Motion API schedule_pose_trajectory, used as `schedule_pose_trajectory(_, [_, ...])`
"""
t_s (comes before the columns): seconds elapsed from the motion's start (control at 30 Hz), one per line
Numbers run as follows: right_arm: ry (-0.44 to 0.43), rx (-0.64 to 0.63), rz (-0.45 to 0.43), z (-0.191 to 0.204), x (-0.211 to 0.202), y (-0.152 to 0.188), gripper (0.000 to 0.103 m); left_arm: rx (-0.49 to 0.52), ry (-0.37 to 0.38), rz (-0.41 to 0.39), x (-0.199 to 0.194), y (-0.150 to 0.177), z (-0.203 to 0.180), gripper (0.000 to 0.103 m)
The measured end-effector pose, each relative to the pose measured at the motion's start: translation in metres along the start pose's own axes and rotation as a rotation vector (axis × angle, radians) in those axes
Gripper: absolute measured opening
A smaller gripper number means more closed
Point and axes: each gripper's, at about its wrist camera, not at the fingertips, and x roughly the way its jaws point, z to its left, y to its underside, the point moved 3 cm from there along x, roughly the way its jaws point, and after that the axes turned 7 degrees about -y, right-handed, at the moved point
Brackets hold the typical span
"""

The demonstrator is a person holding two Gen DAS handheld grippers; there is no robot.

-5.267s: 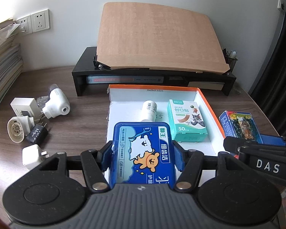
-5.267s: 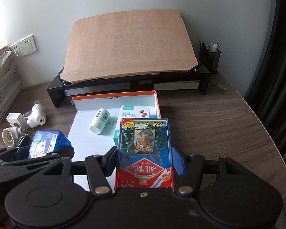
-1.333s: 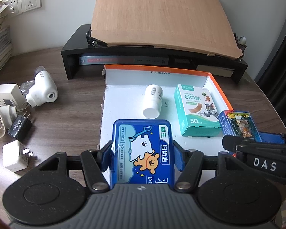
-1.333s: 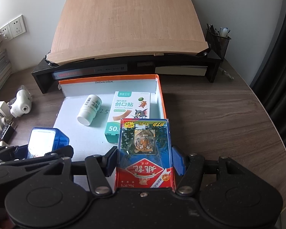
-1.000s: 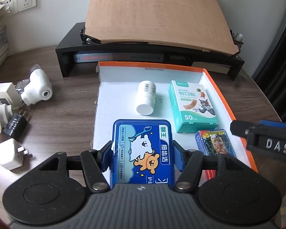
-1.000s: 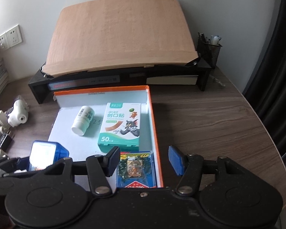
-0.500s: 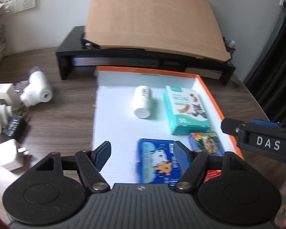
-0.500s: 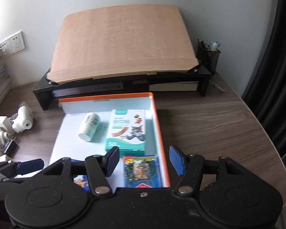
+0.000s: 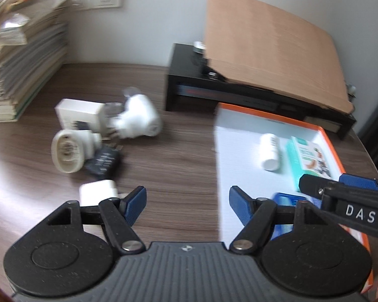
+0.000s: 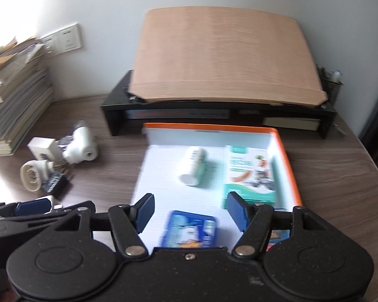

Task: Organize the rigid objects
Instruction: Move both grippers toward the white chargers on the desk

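My left gripper (image 9: 187, 202) is open and empty over the wooden desk, left of the orange-rimmed white box (image 9: 325, 132). A white charger (image 9: 98, 195) lies just beyond its left finger. My right gripper (image 10: 189, 212) is open and empty above the box (image 10: 283, 146). The blue floss case (image 10: 189, 229) lies in the box just below it. A white bottle (image 10: 194, 166) and a teal plaster box (image 10: 249, 176) lie further back in the box. The card pack (image 10: 277, 237) peeks out behind the right finger.
A cluster of white plugs and a black adapter (image 9: 103, 161) lies on the desk to the left. A paper stack (image 9: 20, 58) stands at the far left. A black monitor stand (image 10: 214, 110) under a brown board is behind the box.
Both grippers have let go of their items into the box. The left gripper has swung left toward the plugs and chargers; the right gripper has shifted left over the box.
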Motion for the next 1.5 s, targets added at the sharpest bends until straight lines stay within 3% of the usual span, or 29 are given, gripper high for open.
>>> schedule_pose_trajectory(0.37, [-0.064, -0.058, 0.008, 0.064, 0.012, -0.005, 0.077, -0.062, -0.061, -0.016, -0.007, -0.007, 0.062, 0.074])
schedule_pose_trajectory(0.77, [-0.103, -0.088, 0.015, 0.107, 0.027, -0.01, 0.077, -0.083, -0.088, -0.018, -0.005, -0.012, 0.103, 0.074])
schedule_pose_trajectory(1.13, [-0.108, -0.086, 0.039, 0.121, 0.045, -0.01, 0.077, -0.107, -0.122, -0.002, 0.019, -0.021, 0.13, 0.086])
schedule_pose_trajectory(1.5, [-0.104, -0.067, 0.067, 0.118, 0.06, -0.007, 0.077, -0.091, -0.107, 0.023, 0.07, -0.045, 0.129, 0.096])
